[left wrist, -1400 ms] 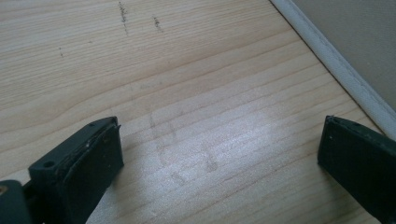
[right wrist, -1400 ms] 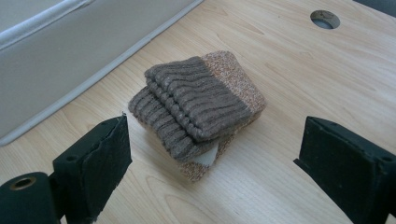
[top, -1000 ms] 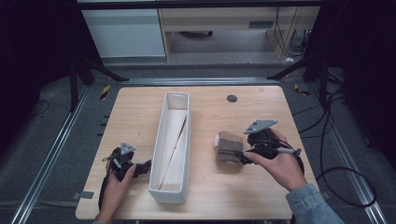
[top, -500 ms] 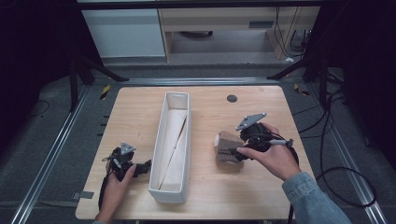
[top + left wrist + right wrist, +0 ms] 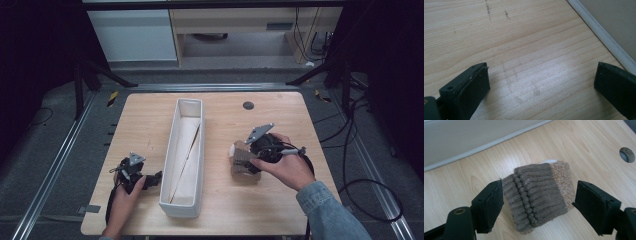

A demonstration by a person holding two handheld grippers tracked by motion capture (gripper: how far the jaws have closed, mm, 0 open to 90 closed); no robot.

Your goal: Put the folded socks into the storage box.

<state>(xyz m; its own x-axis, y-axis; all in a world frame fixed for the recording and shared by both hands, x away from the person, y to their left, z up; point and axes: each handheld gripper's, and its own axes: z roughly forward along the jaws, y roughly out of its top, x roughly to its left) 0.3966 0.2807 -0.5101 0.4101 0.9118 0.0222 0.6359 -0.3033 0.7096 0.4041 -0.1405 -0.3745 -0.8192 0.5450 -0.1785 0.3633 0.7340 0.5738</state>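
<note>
- Two grippers in play, one knitted bundle between them and the job.
- Right gripper (image 5: 537, 202) spread wide, straddling the folded brown knit sock (image 5: 540, 197); left pad touching or nearly touching the ribbed edge, right pad a little clear of the speckled tan end.
- Sock flat on the worktop (image 5: 280, 205), just right of the long white tray (image 5: 186, 207), near the tray's middle stretch.
- Same bundle from above: sock (image 5: 241, 161) tucked against the right gripper (image 5: 251, 159), right hand (image 5: 286, 167) wrapped round the handle.
- Left gripper (image 5: 541, 82) spread too, nothing but bare wood between its pads; resting low on the tray's left side, near the tray's front end, left gripper (image 5: 150, 179) pointed toward the tray wall.
- Handling call: soft, light, squashy, bound to compress and sag rather than resist; not fragile, not slippery, ribbed knit likely to give good friction.
- Best hold, by the look of it: across the thick folded middle, over the raised seam of ribs, catching all layers at once so nothing unfolds or dangles.
- Risk: pinching only the top layer, with the fold opening on the lift.
- Tray holding a pale slanted board or sheet inside; plenty of room left.
</note>
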